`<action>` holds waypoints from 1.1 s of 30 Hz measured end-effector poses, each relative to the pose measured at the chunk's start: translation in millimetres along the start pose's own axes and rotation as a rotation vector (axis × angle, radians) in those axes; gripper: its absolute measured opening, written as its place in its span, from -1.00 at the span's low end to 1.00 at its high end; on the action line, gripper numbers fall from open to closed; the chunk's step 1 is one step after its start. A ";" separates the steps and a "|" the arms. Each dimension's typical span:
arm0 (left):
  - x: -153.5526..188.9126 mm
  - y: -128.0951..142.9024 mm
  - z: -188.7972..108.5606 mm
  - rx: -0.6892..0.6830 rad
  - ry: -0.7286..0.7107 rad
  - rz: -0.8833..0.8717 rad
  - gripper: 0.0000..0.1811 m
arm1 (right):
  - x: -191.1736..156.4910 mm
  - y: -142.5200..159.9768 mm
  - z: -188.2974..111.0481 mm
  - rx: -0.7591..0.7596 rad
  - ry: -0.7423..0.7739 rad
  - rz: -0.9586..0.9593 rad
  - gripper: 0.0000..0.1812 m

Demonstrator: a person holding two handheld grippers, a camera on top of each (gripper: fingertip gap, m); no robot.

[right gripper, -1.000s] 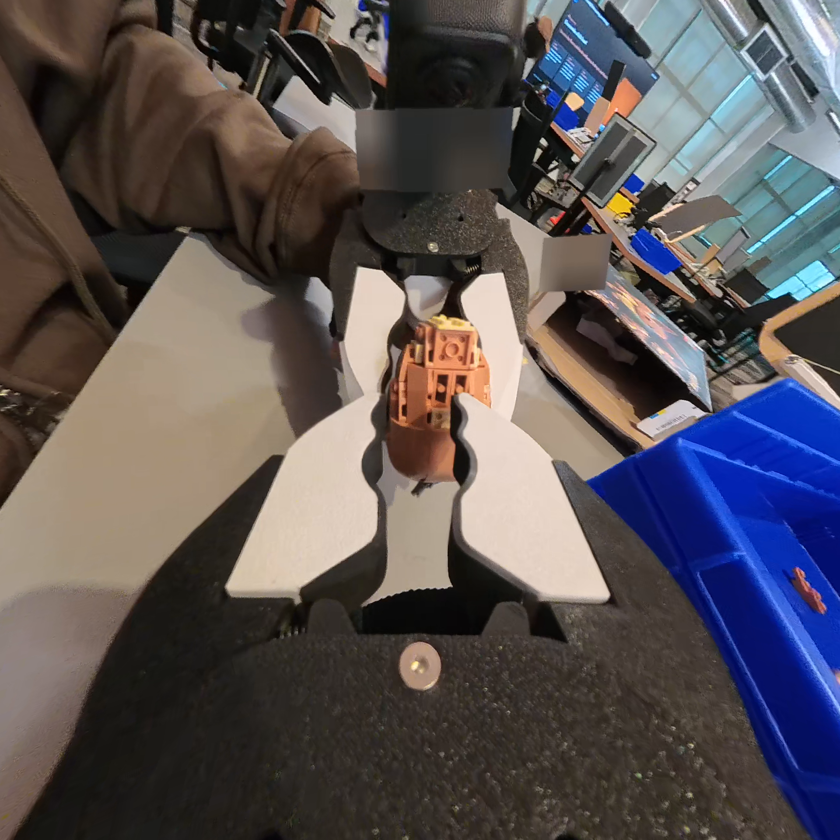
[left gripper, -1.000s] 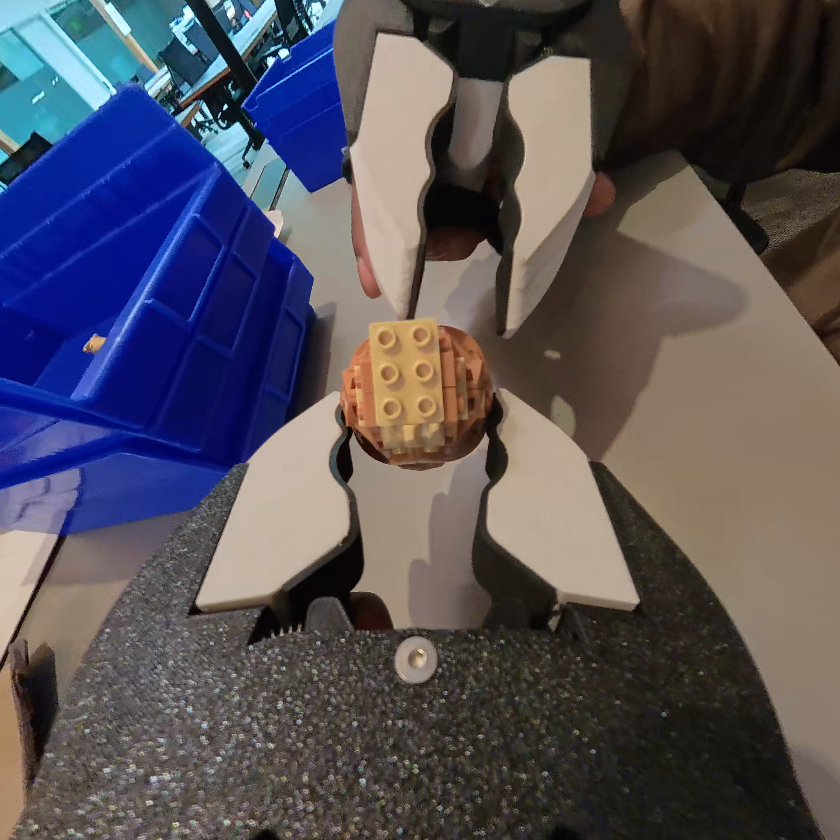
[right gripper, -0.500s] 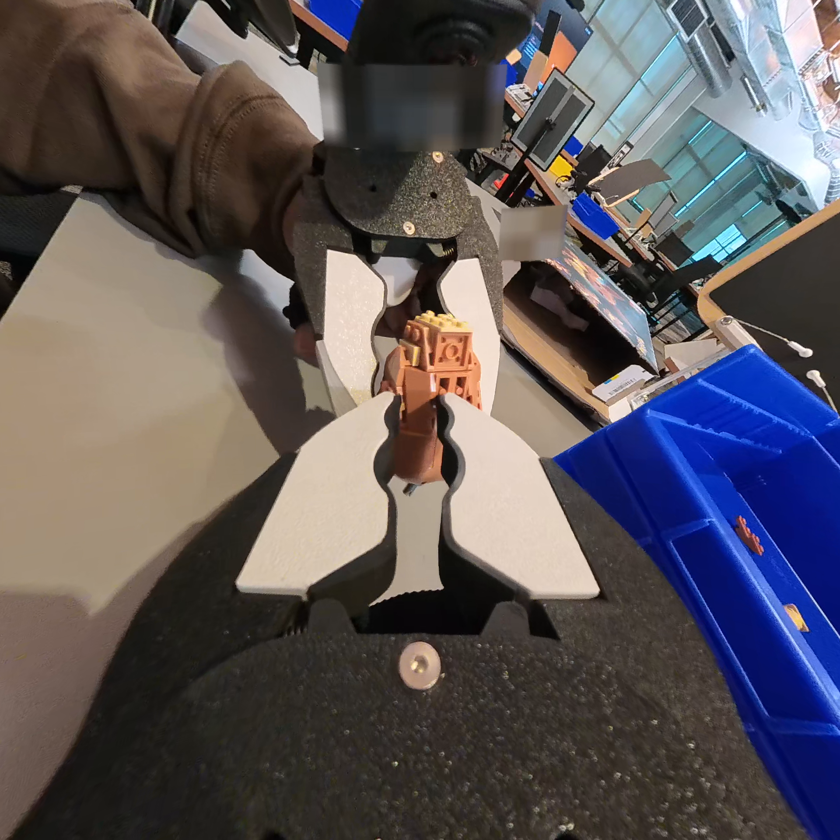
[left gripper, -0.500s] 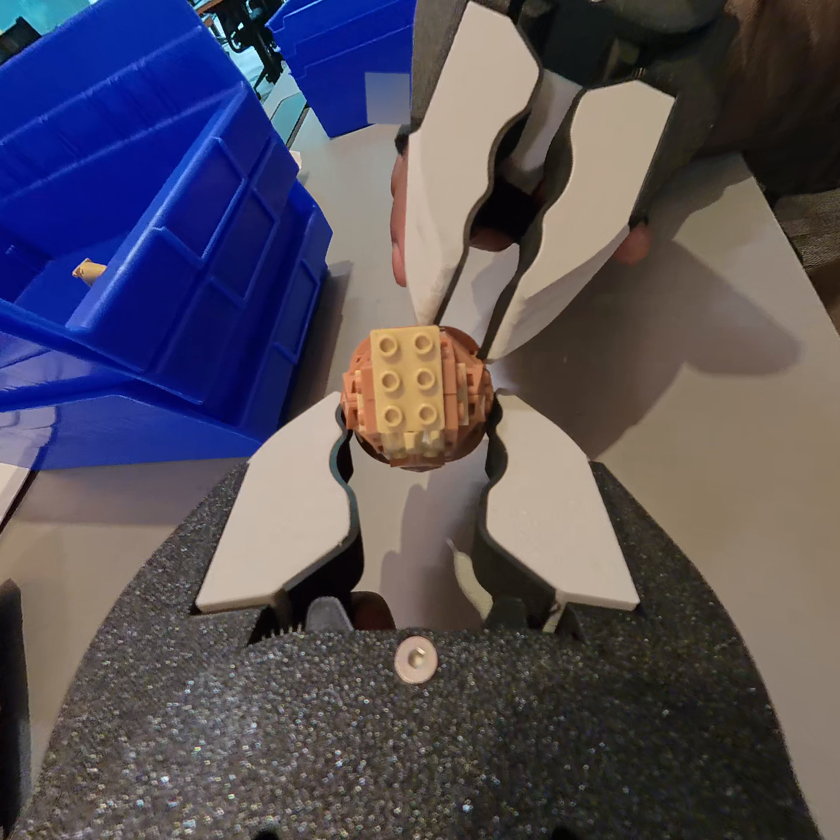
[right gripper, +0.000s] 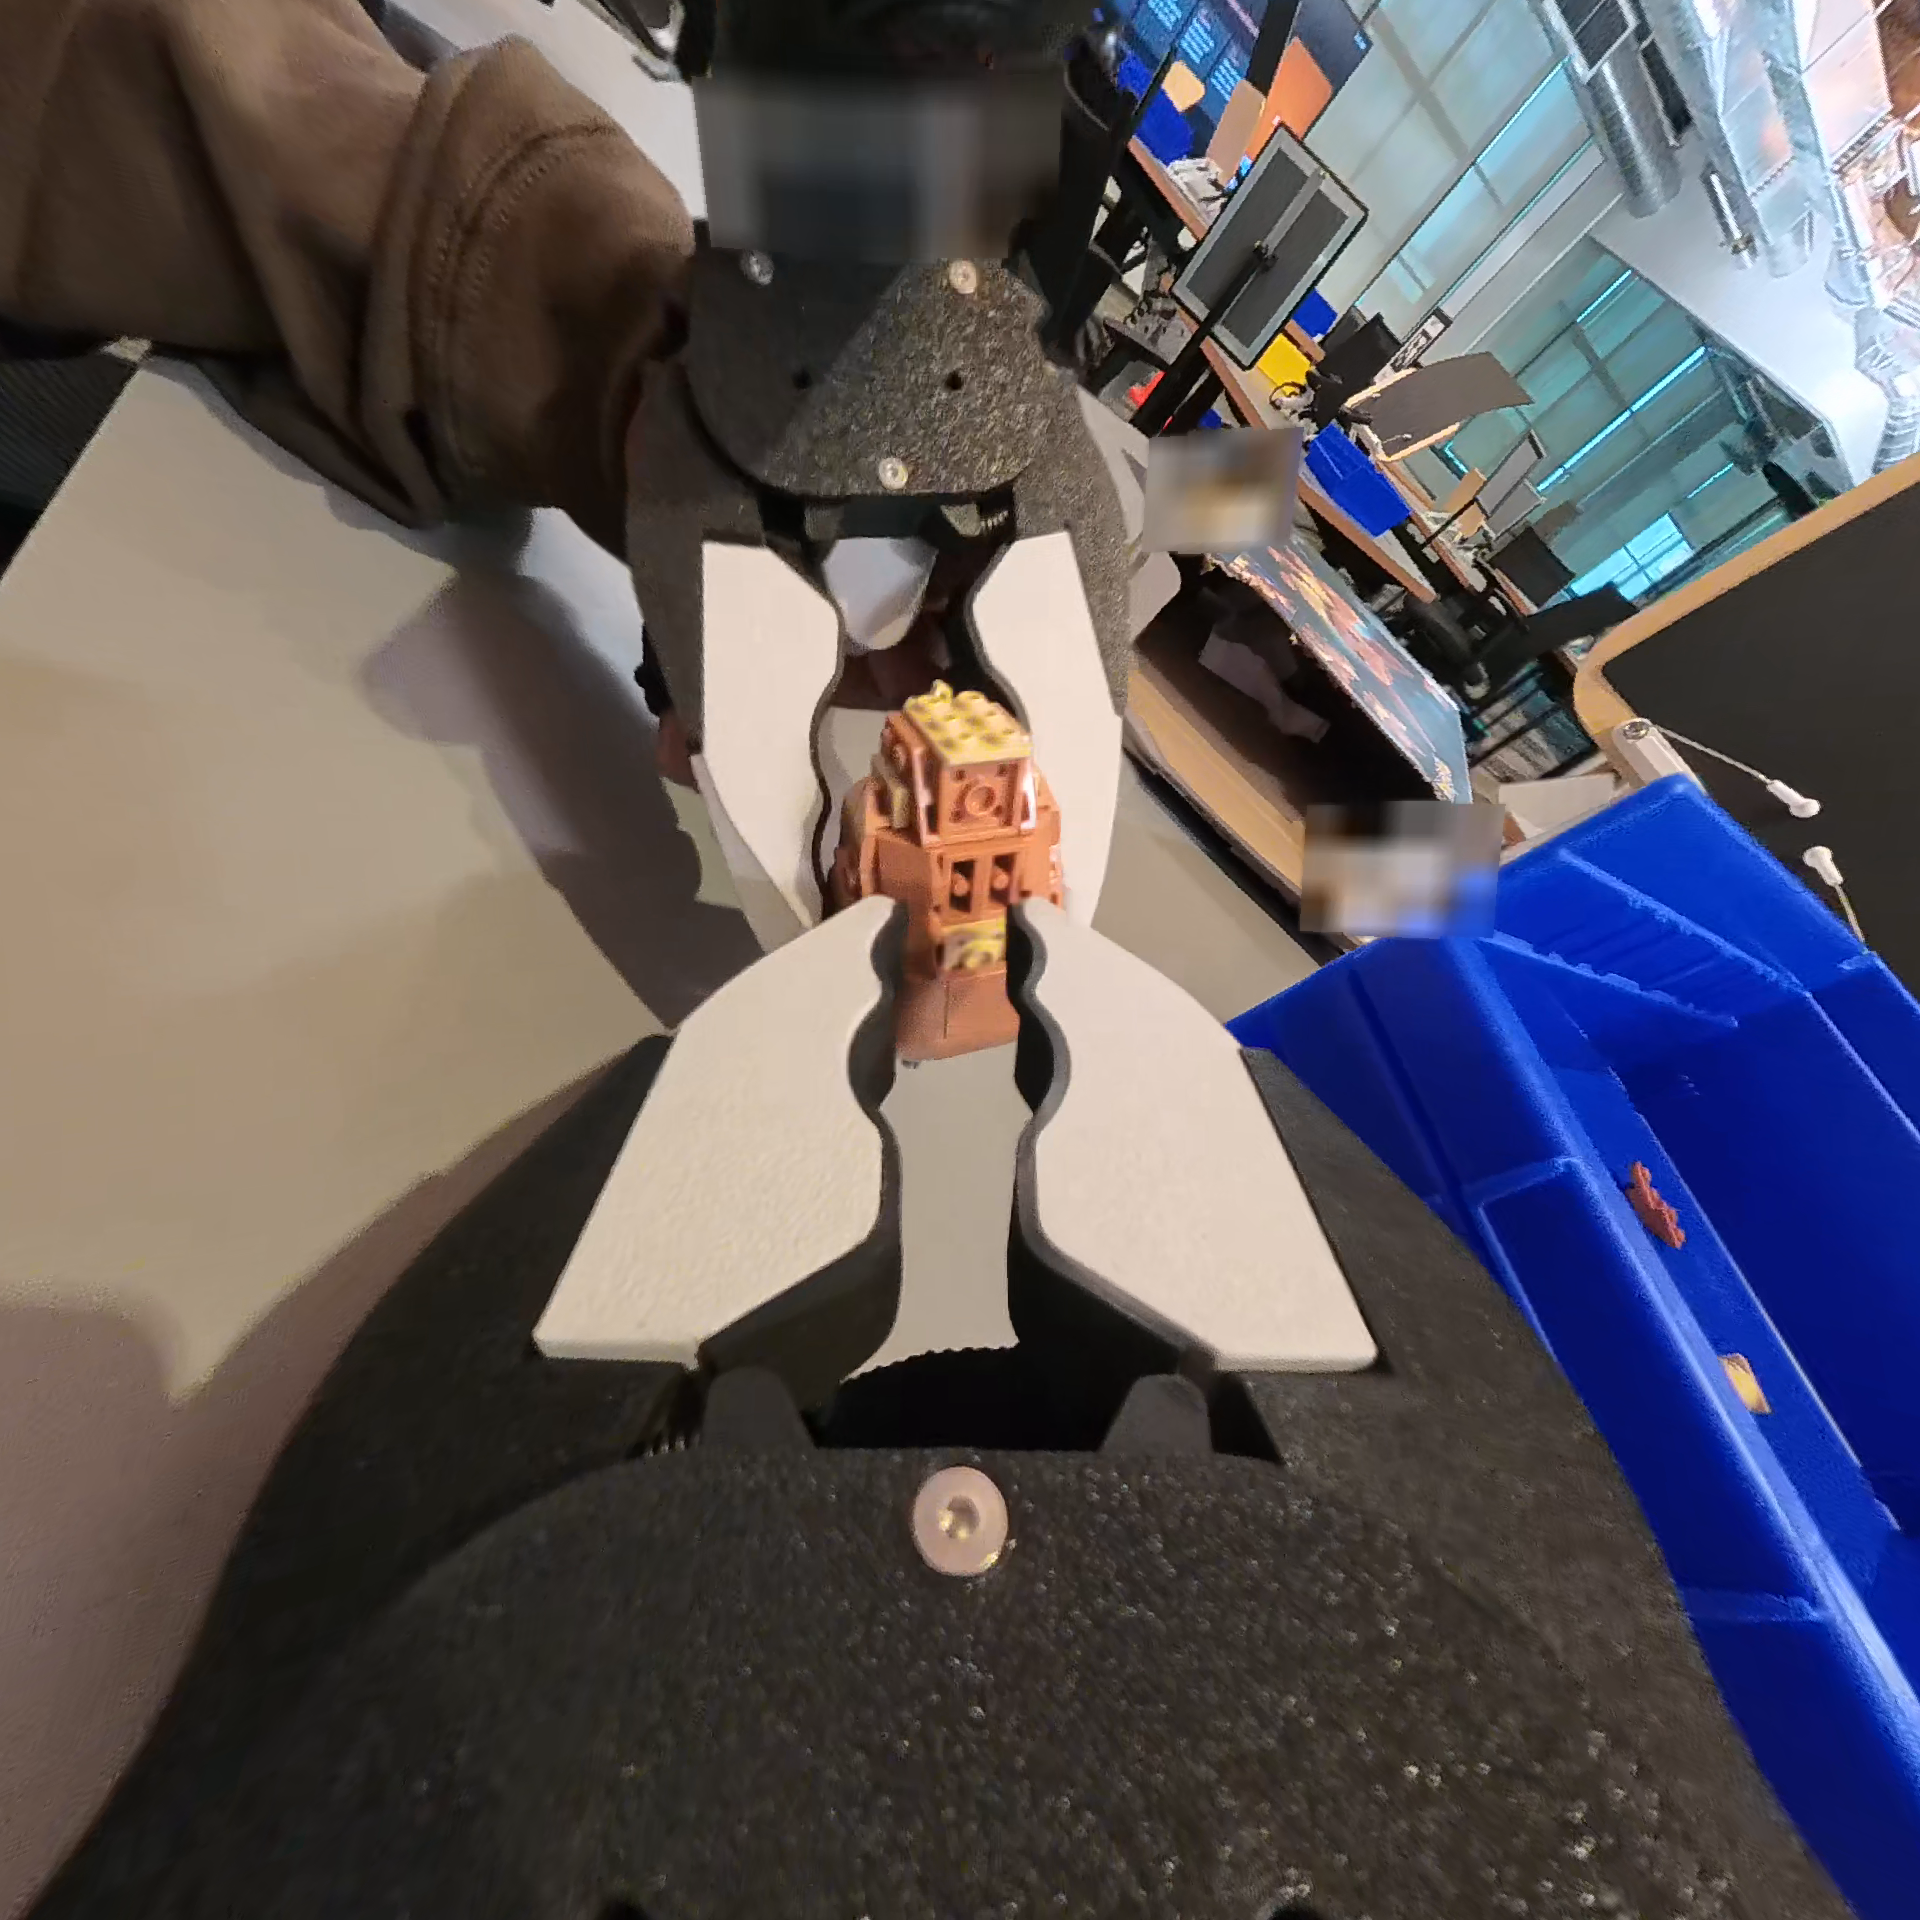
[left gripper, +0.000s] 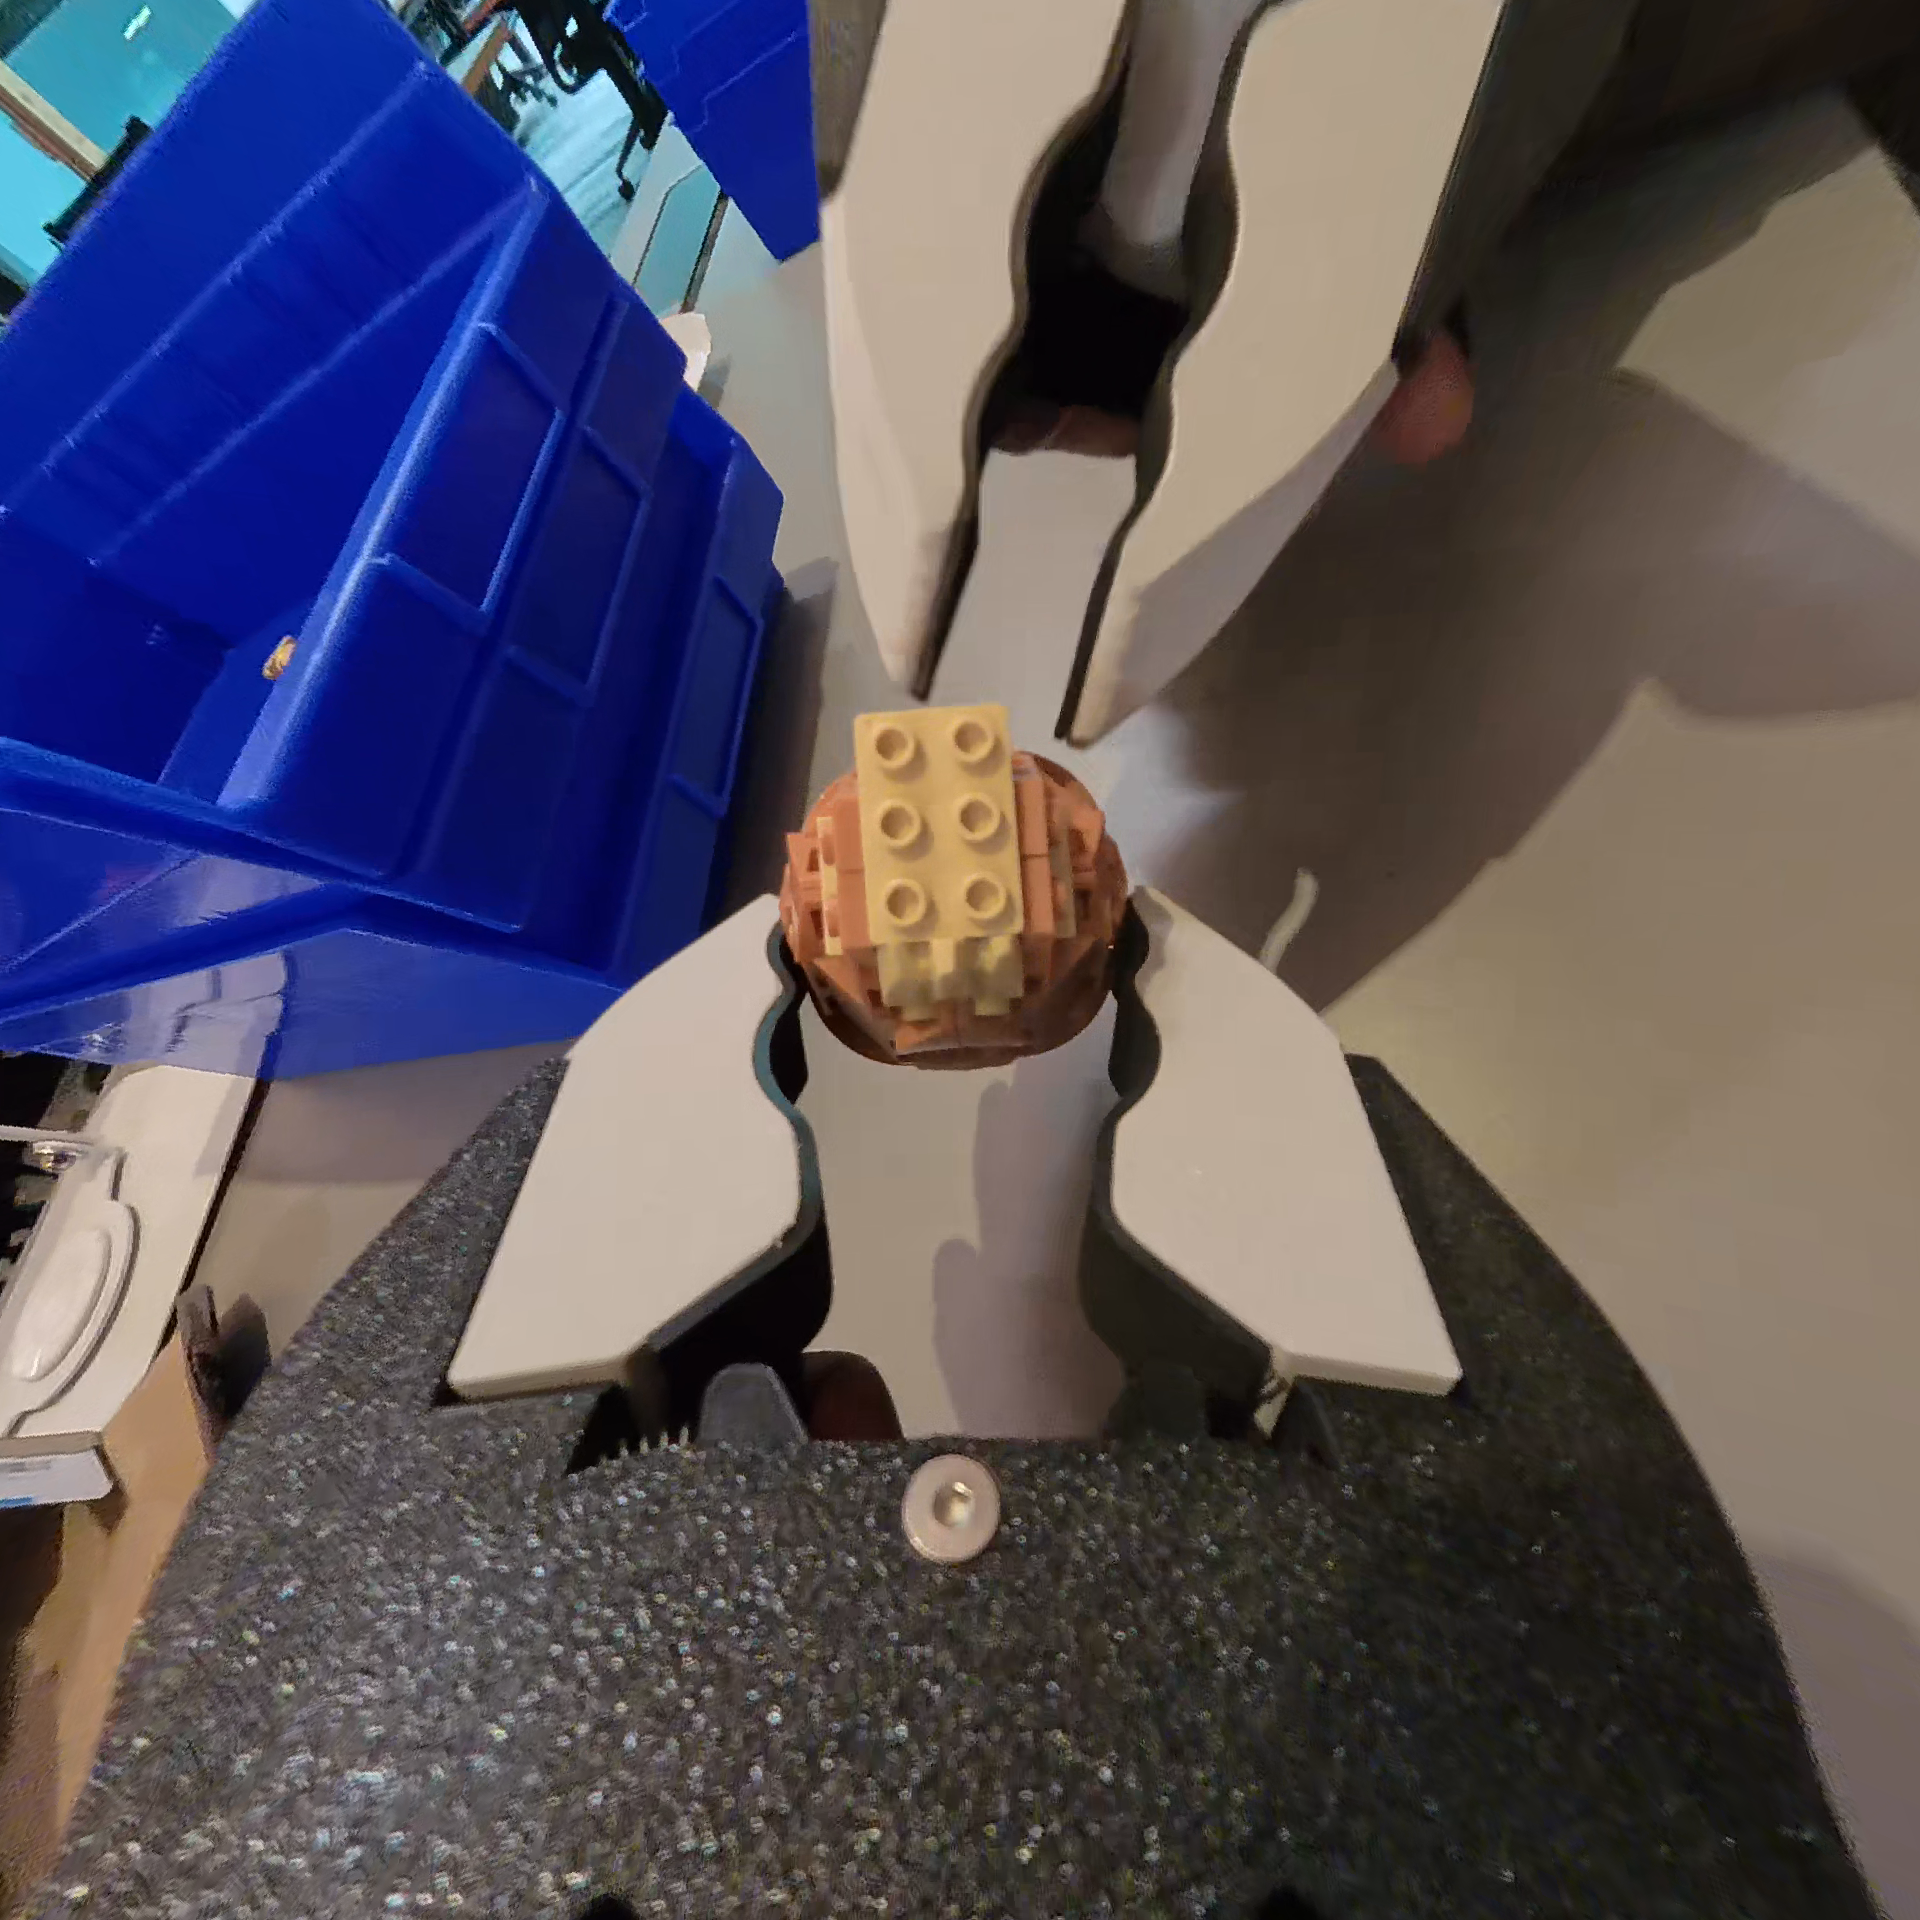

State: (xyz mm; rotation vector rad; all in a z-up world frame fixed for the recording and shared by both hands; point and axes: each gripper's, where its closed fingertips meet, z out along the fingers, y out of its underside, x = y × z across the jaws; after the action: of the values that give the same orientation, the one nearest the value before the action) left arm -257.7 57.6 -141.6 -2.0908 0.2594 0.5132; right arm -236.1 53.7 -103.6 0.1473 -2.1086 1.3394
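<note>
**Brick model clamped in your left gripper, right gripper at its far end**

Brick model (left gripper: 951, 935): a rounded brown build with a tan studded plate (left gripper: 940, 821) on its upper face. It sits off the grey table (left gripper: 1558, 935), pinched at its sides between the fingertips of your left gripper (left gripper: 953, 909). Those fingers are closed on it and contact shows on both sides.

Your right gripper (right gripper: 954, 914) faces the left one head-on. Its fingers are parted by a narrow gap. In the left wrist view its tips sit just past the tan plate, clear of the model. In the right wrist view they flank the model's lower brown part, and contact there cannot be confirmed.

A blue bin (left gripper: 416, 520) stands on the table close beside both grippers. A small reddish-brown piece (right gripper: 1652, 1205) lies inside it.

Farther off, a brown sleeve (right gripper: 312, 208) runs behind the left gripper. Desks and monitors fill the background.
</note>
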 end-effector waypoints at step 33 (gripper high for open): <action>21.7 27.0 2.7 -0.157 0.170 -0.125 -0.37 | -10.3 10.5 12.4 -0.002 -0.083 0.145 -0.73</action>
State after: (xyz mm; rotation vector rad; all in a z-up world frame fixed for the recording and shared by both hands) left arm -249.2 45.6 -173.1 -2.2903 0.1892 0.2887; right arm -237.7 45.8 -121.0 0.0505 -2.2262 1.4375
